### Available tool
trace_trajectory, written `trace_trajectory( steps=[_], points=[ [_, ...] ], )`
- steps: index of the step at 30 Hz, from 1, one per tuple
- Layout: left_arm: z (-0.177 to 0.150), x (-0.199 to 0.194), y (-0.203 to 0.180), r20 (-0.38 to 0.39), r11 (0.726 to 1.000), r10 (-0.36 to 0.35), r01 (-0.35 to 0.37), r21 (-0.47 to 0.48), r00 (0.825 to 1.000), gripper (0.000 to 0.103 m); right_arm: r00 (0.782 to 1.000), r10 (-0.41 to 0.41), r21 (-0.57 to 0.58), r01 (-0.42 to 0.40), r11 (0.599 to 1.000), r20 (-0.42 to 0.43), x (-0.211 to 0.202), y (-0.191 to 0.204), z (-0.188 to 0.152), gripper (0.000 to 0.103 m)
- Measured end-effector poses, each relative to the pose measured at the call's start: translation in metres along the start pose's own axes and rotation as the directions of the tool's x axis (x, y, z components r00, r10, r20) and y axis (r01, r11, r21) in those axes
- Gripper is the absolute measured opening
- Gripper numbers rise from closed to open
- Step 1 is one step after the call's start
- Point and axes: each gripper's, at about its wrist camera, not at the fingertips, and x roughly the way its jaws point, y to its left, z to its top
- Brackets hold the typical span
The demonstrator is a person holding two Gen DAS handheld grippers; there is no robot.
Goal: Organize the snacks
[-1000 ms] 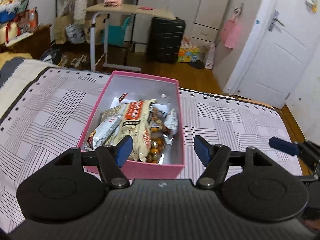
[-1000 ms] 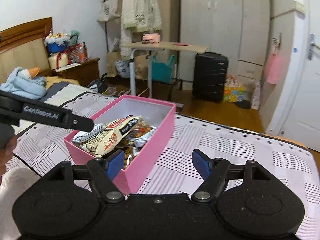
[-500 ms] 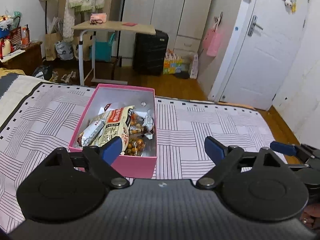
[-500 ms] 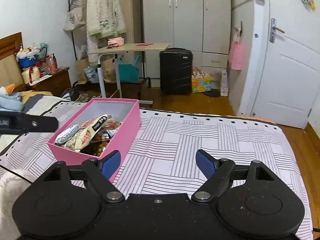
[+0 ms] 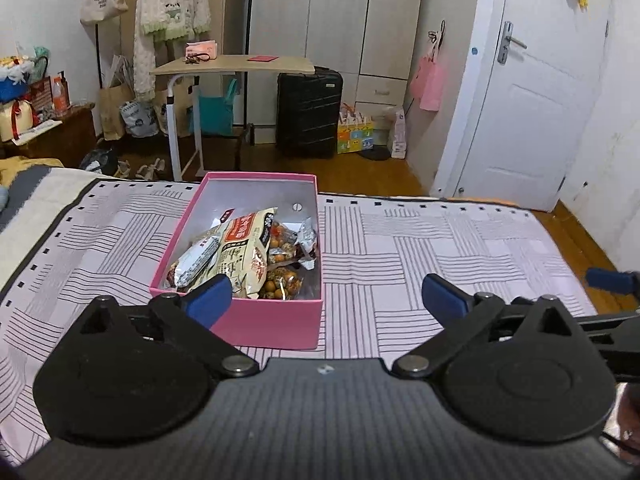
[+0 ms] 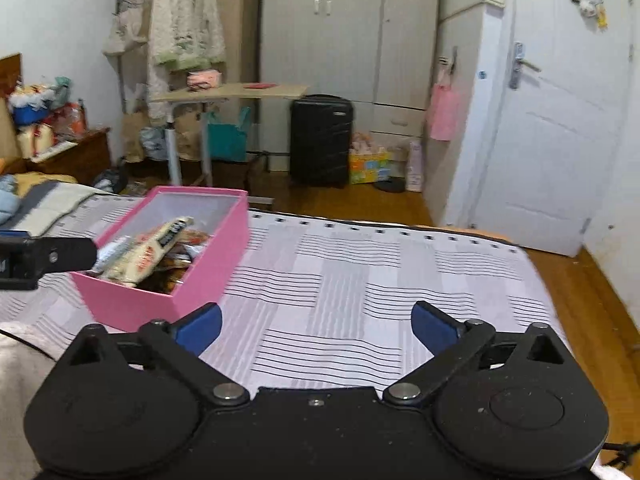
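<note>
Both grippers' jaws are opening, nothing between them. The left gripper (image 5: pixel 326 294) sits low in its frame, its left pad overlapping the near corner of the pink box (image 5: pixel 276 322) at centre; the right gripper (image 6: pixel 316 326) hangs over bare bedspread (image 6: pixel 360 272), the box at its frame's left. The snacks (image 5: pixel 244 256) lie heaped in the box, the big bag (image 5: pixel 246 250) on top.

Risk: a stray jaw could nudge the light box and spill the leaning bag. Lower packets are buried; the right view is blurred, so no labels can be read there.
</note>
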Motion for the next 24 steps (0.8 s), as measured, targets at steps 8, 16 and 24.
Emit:
trace_trajectory(
  steps=[8, 16, 24],
  points=[
    [-0.005, 0.005, -0.006, -0.017, 0.999, 0.044, -0.043, 0.030, 0.999, 0.103, 1.000, -0.017, 0.043, 0.018, 0.999, -0.023, -0.006, -0.008, -0.006, 0.103],
    [-0.009, 0.007, -0.010, -0.019, 0.998, 0.052, -0.051, 0.044, 0.998, 0.103, 1.000, -0.025, 0.054, 0.026, 0.998, -0.016, -0.012, -0.008, -0.010, 0.103],
    [-0.013, 0.008, -0.016, -0.030, 0.995, 0.082, -0.080, 0.059, 0.996, 0.103, 0.999, -0.029, 0.071, 0.031, 0.997, -0.026, -0.010, -0.007, -0.012, 0.103]
  ],
)
